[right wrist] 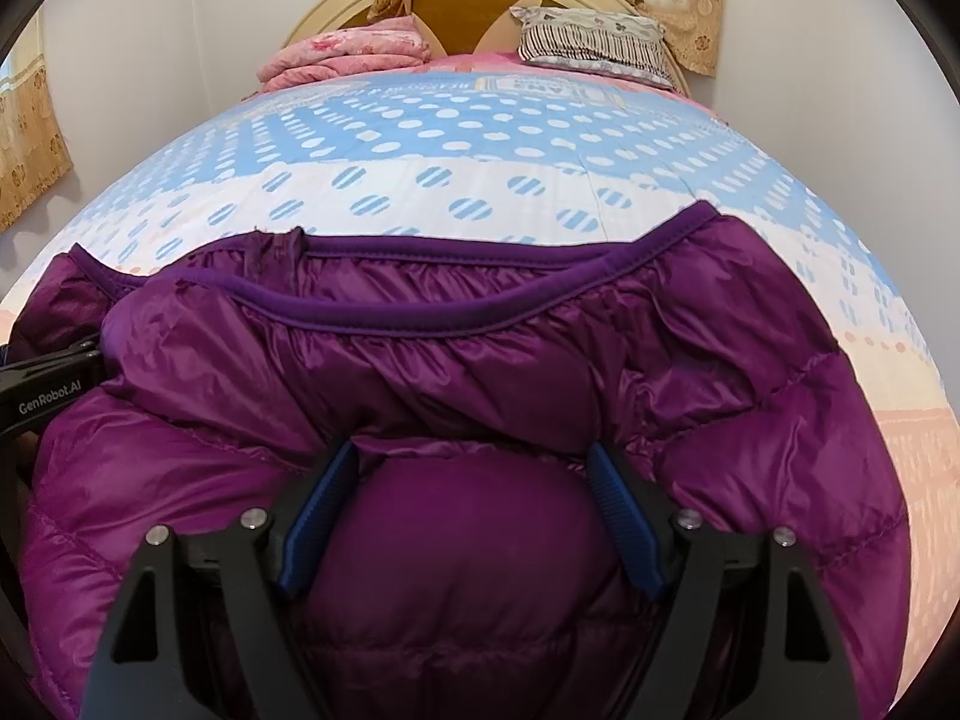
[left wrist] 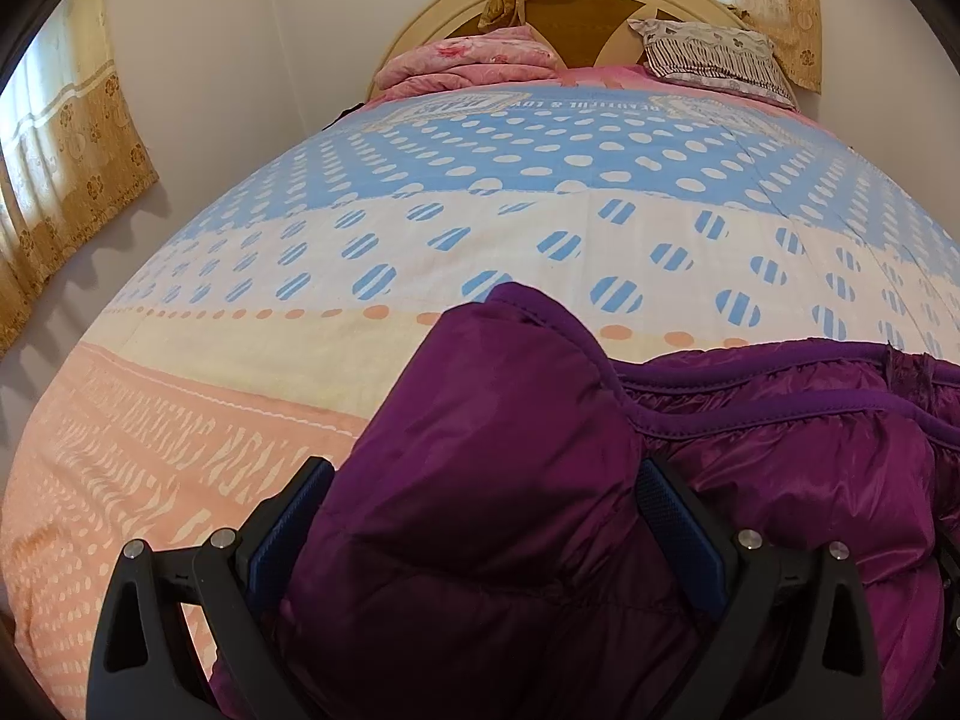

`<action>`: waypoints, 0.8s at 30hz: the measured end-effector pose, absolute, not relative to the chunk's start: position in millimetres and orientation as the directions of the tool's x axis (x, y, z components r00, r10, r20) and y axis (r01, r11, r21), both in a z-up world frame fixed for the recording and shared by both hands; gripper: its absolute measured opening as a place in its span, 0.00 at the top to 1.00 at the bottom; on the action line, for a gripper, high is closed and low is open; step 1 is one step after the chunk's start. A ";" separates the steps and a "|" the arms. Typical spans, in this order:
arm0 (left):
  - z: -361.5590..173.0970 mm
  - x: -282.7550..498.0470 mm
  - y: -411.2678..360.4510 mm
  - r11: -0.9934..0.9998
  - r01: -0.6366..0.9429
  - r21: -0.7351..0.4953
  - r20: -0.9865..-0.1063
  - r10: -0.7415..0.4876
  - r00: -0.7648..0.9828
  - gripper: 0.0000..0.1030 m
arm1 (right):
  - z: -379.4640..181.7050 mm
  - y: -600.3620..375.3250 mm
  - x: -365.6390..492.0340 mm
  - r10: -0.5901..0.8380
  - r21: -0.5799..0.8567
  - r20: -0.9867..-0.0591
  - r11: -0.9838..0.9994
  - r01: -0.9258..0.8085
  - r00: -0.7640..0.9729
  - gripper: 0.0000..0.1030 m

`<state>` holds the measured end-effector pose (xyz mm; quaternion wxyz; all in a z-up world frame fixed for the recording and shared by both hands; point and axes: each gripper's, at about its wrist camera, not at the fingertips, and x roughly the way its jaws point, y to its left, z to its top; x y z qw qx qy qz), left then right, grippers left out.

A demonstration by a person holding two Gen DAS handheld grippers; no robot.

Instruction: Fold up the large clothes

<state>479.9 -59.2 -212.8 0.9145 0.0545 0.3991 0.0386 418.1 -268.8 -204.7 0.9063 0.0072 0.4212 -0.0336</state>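
Lying across the near end of the bed (left wrist: 420, 228), a puffy purple jacket (right wrist: 480, 372) is bunching up, hem trim facing the headboard (right wrist: 468, 6). Left gripper (left wrist: 486, 480) fingers are clenching a padded fold of it. Right gripper (right wrist: 474, 468) fingers are gripping another bulging fold. Folded pink blanket (right wrist: 342, 57) and pillow (right wrist: 594, 39) are sitting well apart, by the headboard.

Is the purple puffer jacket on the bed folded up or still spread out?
Partly folded. The purple puffer jacket lies bunched on the bed, its elastic hem doubled over, a padded section bulging between each gripper's jaws.
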 end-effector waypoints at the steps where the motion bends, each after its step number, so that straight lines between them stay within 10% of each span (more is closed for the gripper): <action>1: -212.9 480.2 -60.1 0.990 -0.026 0.138 -0.727 0.119 0.676 0.02 | -204.6 -268.4 418.2 -0.058 -0.019 -0.764 0.998 0.068 0.642 0.21; 24: -183.4 411.4 -65.6 0.992 0.030 0.119 -0.712 0.064 0.700 0.02 | -173.9 -220.6 397.9 -0.118 -0.082 -0.752 0.993 0.086 0.649 0.21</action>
